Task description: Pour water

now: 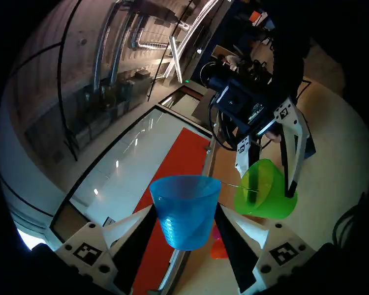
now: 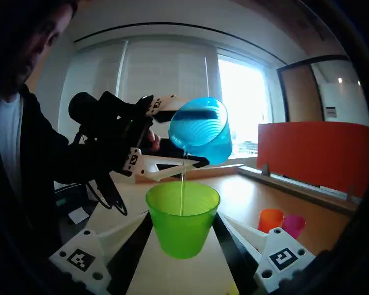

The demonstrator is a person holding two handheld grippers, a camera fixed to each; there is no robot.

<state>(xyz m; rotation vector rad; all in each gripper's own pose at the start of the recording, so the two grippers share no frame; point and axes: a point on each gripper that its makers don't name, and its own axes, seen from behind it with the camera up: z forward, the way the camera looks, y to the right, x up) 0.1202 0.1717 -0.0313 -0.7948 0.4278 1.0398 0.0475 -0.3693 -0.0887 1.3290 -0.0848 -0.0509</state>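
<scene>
Pinched between the two fingers of the right claw (image 2: 183, 221), the green cup (image 2: 183, 227) stands upright closest to that camera, both fingers pressed against its sides and its mouth open to the pour. Just above it a thin thread of water (image 2: 182, 184) drops straight into the cup, landing near the middle of the opening rather than at the rim. The thread comes off the lower lip of the blue cup (image 2: 201, 130), which is tipped far over above the green one. The left claw (image 2: 194, 135) clamps it from both sides, and the left gripper view shows the same squeeze from behind.

By my reading the task is in mid-pour. The cups are lined up, the tilt is made and water is crossing. What remains is to empty the blue cup, bring it back upright and set both cups down. How much water is left in the blue cup, or how full the green one is, I cannot tell.

Farther off on the wooden desk (image 2: 243, 196), an orange cup (image 2: 270, 219) and a pink cup (image 2: 293, 225) stand side by side, well apart from the pour. Beyond them a red partition (image 2: 315, 150) runs along the desk's far edge, and a bright window (image 2: 243, 103) lies behind. A person (image 2: 51, 157) in a dark sleeve holds the left claw.
</scene>
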